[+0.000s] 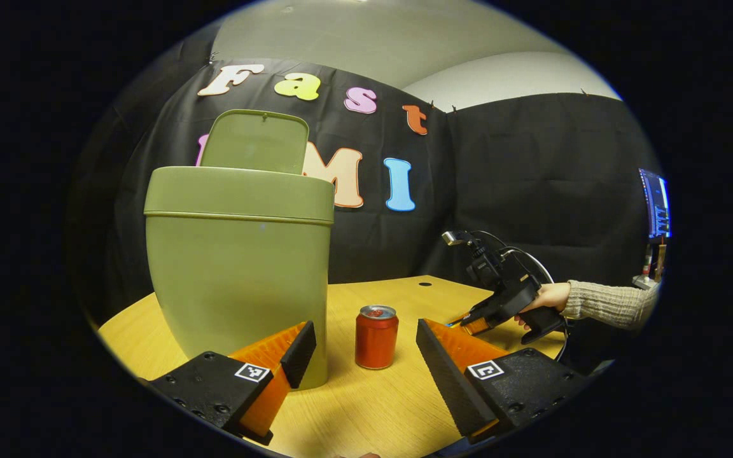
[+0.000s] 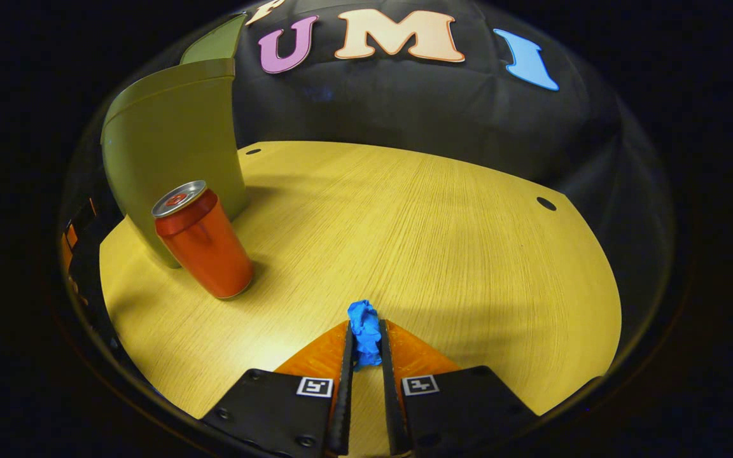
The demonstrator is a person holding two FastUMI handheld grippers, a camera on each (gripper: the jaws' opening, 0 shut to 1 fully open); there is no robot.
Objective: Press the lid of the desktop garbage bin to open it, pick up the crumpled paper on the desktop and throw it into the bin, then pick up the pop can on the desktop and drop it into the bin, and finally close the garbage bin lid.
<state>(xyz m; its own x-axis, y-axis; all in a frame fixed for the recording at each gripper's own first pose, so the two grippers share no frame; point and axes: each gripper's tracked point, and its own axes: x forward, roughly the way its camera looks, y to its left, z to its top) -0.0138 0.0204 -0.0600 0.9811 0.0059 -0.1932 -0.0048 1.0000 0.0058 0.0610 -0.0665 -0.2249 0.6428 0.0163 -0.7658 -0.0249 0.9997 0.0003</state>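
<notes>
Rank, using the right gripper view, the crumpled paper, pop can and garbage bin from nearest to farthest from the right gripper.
1. Crumpled paper: pinched between the right gripper fingers.
2. Pop can: upright on the desk, ahead to the left.
3. Garbage bin: just behind the can, lid up.

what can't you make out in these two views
- Inside of the bin: left gripper view, hidden by its own wall; the lid stands open.
- Lower part of the crumpled paper: right gripper view, covered by the right gripper fingers pressing on it.
- Bin's left side: right gripper view, cut off by the edge.
</notes>
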